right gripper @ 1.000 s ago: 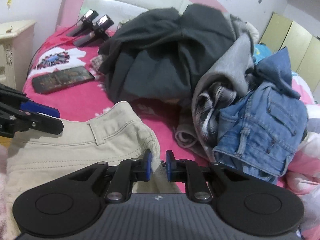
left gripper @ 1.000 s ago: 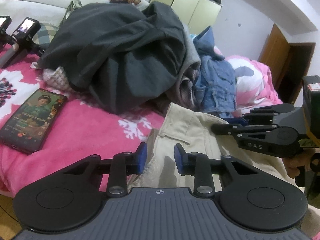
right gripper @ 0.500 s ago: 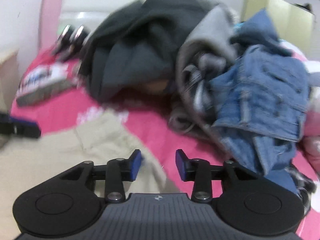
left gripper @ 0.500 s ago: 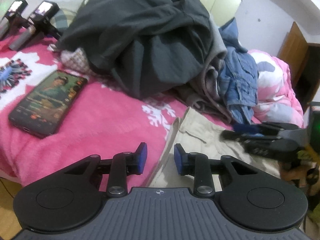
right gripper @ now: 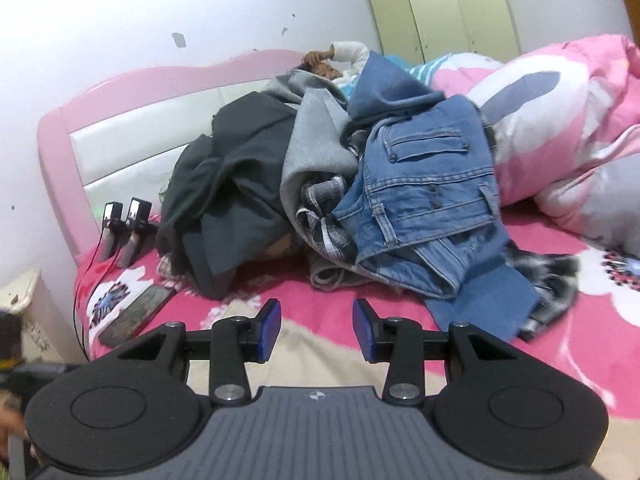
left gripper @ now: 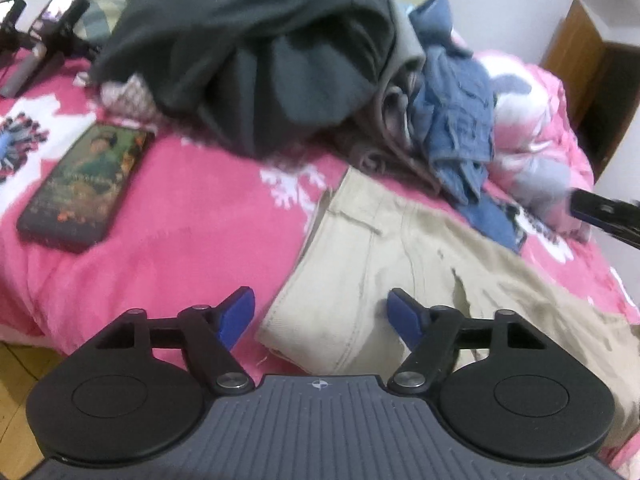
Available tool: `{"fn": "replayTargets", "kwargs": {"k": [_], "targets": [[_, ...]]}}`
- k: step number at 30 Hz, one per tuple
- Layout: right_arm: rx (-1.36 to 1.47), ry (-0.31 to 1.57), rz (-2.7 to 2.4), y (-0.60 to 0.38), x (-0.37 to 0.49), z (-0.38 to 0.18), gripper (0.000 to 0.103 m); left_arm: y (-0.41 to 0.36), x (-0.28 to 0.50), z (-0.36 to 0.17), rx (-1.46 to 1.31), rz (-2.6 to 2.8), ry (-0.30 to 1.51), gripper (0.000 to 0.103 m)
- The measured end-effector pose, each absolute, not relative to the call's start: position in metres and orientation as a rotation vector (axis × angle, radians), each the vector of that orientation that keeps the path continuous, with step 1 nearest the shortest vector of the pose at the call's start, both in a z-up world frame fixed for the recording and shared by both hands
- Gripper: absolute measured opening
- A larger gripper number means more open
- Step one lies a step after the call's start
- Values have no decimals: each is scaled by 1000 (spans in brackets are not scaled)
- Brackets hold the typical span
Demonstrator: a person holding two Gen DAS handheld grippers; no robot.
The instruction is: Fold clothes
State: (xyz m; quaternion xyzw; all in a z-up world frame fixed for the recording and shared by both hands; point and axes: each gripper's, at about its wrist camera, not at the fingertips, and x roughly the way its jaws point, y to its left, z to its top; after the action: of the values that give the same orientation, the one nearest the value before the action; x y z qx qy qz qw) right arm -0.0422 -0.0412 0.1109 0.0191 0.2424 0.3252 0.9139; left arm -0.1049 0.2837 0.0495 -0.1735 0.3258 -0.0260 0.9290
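Beige trousers (left gripper: 400, 240) lie flat on the pink bedspread (left gripper: 180, 240), waistband toward the clothes pile. My left gripper (left gripper: 320, 314) hovers over their near left corner. Its jaws are opening, and the blue pads (left gripper: 238, 314) stand apart from the cloth below. The right gripper (left gripper: 600, 212) shows only as a dark tip at the right edge of the left wrist view. In its own view the right gripper (right gripper: 318, 330) is open above the trousers (right gripper: 320, 364), with nothing between its pads.
A pile of dark grey garments (right gripper: 228, 208), a grey hoodie (right gripper: 316, 152) and blue jeans (right gripper: 424, 192) fills the bed's middle. A person (right gripper: 340, 56) lies behind it. A phone (left gripper: 84, 184) and two small devices (left gripper: 44, 36) rest at the left, a pink quilt (right gripper: 560, 120) at the right.
Both grippers have let go of the trousers' waistband and their jaws have spread. The right gripper swung away to the right and rolled level. The trousers now lie flat.
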Motion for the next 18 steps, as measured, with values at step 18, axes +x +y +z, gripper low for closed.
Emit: {"fn": "replayTargets", "kwargs": {"k": [18], "targets": [[22,610,356,-109,-97,68,41,277,-121,70,-274,37,676,44]]}}
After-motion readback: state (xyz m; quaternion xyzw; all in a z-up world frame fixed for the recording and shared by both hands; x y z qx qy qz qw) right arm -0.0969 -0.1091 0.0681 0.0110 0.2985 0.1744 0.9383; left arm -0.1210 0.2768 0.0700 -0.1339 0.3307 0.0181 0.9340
